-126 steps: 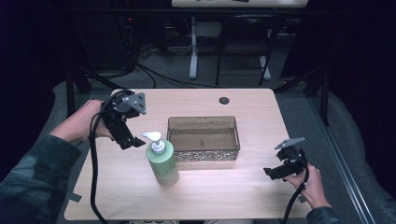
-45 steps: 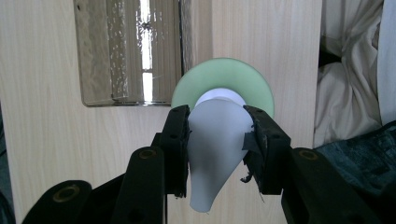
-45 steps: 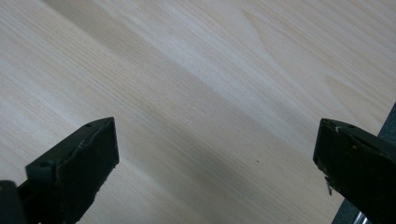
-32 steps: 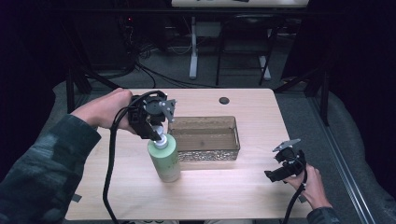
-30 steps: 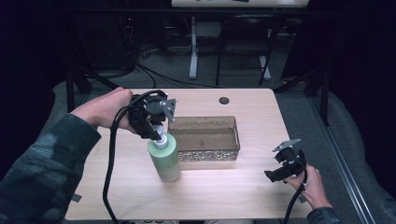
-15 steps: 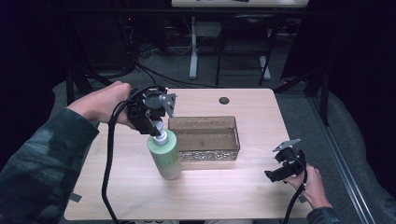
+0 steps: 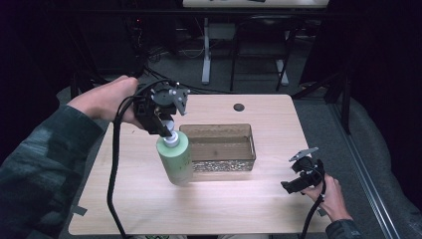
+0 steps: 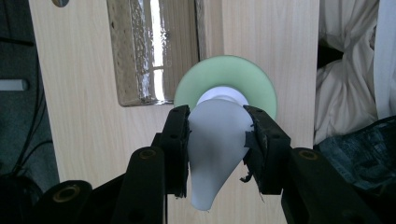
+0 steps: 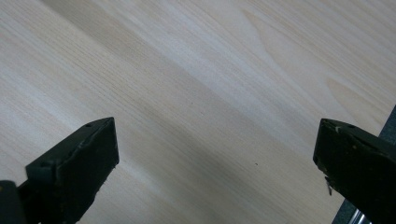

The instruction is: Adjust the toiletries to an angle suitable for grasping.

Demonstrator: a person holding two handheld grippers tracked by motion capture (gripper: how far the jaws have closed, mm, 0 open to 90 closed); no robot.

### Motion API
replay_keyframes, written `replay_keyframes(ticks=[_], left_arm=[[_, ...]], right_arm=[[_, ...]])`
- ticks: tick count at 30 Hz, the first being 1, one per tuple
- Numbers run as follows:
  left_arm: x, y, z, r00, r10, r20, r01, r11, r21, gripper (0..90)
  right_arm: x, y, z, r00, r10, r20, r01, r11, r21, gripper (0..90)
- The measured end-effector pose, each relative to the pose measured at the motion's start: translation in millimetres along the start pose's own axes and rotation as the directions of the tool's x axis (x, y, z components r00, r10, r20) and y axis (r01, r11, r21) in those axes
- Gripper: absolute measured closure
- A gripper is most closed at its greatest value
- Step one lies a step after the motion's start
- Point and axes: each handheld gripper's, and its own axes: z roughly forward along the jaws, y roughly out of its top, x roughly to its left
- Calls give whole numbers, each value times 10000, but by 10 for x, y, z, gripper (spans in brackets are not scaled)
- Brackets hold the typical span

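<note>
2 grippers over 1 desk (image 7: pixel 249 199), green bottle (image 7: pixel 175 159) beside clear bin (image 7: pixel 219 148).
Left gripper (image 8: pixel 218 140) fingers pinching the bottle's white pump head (image 8: pixel 217 135); right gripper (image 9: pixel 215 172) fingers spread wide above bare wood.

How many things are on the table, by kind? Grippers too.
Green pump bottle: 1, its white pump head clamped by the left gripper
Clear brownish bin: 1
Dark round grommet in the tabletop: 1
Grippers: 2, the left one, and the right gripper with jaws apart over bare wood
Total: 5
</note>
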Motion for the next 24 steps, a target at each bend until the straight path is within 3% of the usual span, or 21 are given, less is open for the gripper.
replay_keyframes(ticks=[14, 24], left_arm=[[21, 60, -197, 9993, 173, -321, -175, 9998, -60, 630], [56, 87, -325, 9987, 63, -500, -67, 9999, -78, 630]], right_arm=[[7, 6, 22, 10000, -51, -2, 51, 10000, 43, 0], [5, -10, 24, 10000, -86, 17, 86, 9999, 113, 0]])
